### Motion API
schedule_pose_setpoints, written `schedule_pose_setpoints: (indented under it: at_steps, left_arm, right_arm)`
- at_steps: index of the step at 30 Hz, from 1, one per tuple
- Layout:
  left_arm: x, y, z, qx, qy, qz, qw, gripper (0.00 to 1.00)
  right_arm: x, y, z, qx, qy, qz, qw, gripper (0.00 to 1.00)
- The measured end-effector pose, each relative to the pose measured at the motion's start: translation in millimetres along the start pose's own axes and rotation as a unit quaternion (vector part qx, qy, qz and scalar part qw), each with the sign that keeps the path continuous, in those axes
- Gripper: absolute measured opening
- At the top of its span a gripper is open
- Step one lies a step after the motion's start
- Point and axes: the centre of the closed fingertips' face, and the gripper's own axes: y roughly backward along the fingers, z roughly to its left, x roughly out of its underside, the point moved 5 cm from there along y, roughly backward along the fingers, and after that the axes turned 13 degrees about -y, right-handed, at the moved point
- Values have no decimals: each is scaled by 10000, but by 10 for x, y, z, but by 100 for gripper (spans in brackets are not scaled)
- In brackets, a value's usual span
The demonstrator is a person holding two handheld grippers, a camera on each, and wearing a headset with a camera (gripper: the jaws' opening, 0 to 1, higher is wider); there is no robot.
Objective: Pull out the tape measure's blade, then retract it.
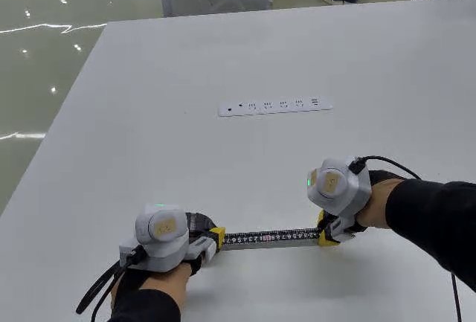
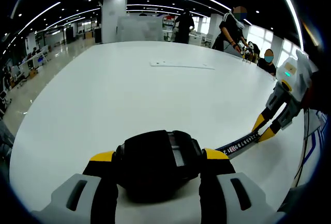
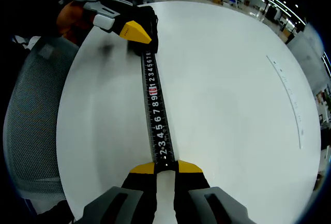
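Note:
The black tape measure case (image 2: 158,162) sits clamped between my left gripper's yellow-tipped jaws; my left gripper (image 1: 202,242) holds the case (image 1: 199,225) near the table's front edge. Its black blade (image 1: 269,237) with white numbers is drawn out flat to the right, a short stretch. My right gripper (image 1: 327,234) is shut on the blade's end. In the right gripper view the blade (image 3: 156,120) runs from my jaws (image 3: 165,171) up to the case (image 3: 147,30) in the other gripper. In the left gripper view the blade (image 2: 242,144) leads to the right gripper (image 2: 266,128).
A white power strip (image 1: 275,105) lies flat mid-table, beyond both grippers. The wide white table (image 1: 223,62) has open room all round. A grey mesh chair (image 3: 31,120) stands at the table's near side. People stand past the far edge (image 2: 227,25).

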Motion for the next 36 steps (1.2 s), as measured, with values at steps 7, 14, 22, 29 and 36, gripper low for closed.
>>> schedule_pose_setpoints:
  at_steps: [7, 14, 22, 29, 36]
  left_arm:
    - [-3, 4, 6, 58, 87, 25, 9999, 58]
    - [-7, 6, 10, 134, 93, 41, 9999, 57]
    - [-6, 11, 11, 123, 93, 32, 9999, 57]
    - [-8, 10, 10, 106, 80, 19, 9999, 57]
    - [-6, 9, 9, 109, 83, 16, 9999, 57]
  right_arm:
    - [-8, -5, 2, -37, 51, -113, 9999, 7]
    - [-6, -3, -5, -137, -10, -263, 9996, 7]
    - [1, -15, -1, -175, -87, -347, 9992, 7]
    - [-32, -37, -2, -171, -106, -328, 9993, 8]
    - [-74, -48, 6, -187, -118, -317, 9993, 8]
